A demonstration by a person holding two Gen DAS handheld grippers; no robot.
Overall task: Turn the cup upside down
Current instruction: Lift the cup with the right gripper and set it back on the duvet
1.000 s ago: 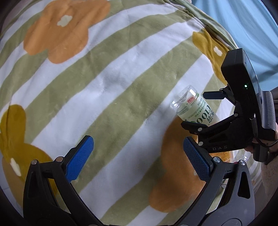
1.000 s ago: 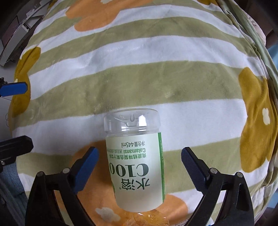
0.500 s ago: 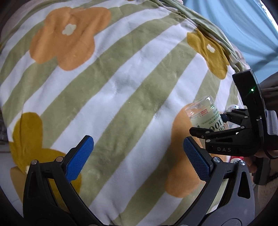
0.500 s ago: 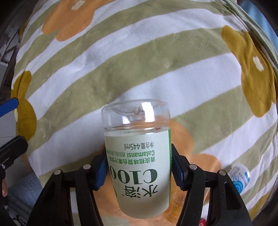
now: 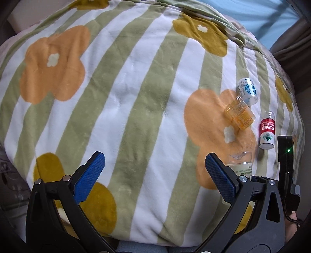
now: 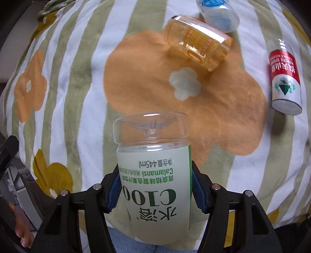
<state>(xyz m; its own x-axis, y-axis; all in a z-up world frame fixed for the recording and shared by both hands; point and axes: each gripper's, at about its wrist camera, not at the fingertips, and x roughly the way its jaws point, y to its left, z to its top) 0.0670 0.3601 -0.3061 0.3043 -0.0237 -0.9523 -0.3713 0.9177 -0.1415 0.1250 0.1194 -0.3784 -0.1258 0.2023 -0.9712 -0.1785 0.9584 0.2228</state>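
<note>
Cup (image 6: pixel 155 175) with a green "C100" label sits clamped between the right gripper (image 6: pixel 155 189) pads, print inverted, clear base facing the striped floral blanket (image 5: pixel 136 97); its lower end is cut off. Left gripper (image 5: pixel 155 175) gapes, holding nothing.

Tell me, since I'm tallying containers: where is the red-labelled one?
Right side of both views: the red-labelled container lies on the striped blanket, right of the orange cup.

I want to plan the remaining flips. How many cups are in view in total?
4. The green cup is held in the right tool. On the blanket: the orange cup, the blue cup behind it, the red cup at right. Others may lie out of view.
</note>
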